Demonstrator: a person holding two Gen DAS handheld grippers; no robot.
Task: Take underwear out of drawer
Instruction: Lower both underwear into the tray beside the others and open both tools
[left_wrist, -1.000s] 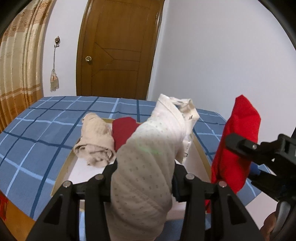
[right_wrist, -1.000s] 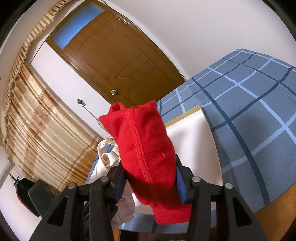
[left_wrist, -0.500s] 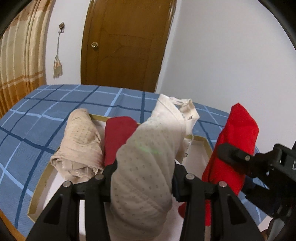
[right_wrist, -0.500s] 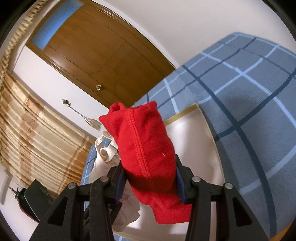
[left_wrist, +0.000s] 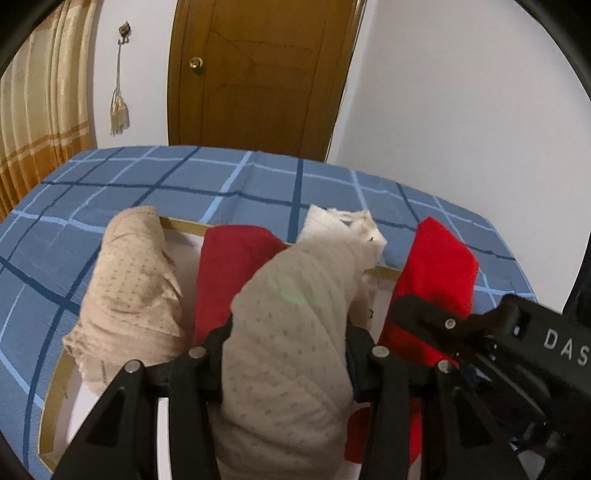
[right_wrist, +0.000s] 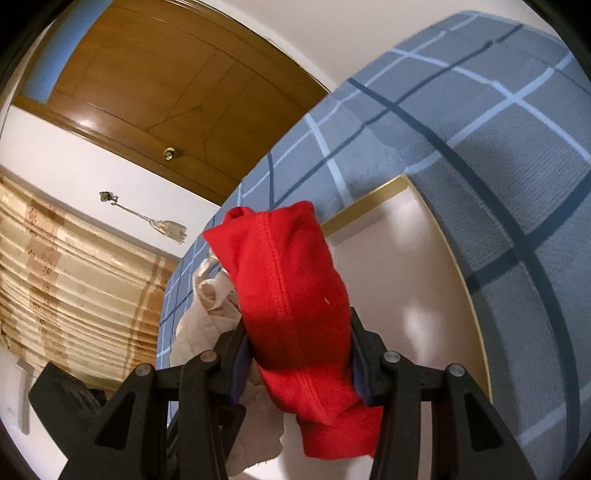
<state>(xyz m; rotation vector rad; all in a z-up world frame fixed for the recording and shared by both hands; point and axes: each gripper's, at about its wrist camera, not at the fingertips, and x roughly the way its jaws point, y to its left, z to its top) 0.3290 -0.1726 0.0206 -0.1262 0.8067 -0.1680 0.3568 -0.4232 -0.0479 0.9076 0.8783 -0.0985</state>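
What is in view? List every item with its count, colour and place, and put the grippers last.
cream roll: one, cream with dots, clamped in the left gripper.
bright red roll: one, red, clamped in the right gripper.
beige roll: one, beige with dots, lying in the tray at left.
dark red roll: one, dark red, in the tray beside the beige roll.
tray: one, white with a gold rim, on the bed.
bedspread: one, blue plaid, under the tray.
door: one, brown wood, behind the bed.
curtain: one, tan, at left.
tassel: one, cream, hanging on the wall.
left gripper: black.
right gripper: black.
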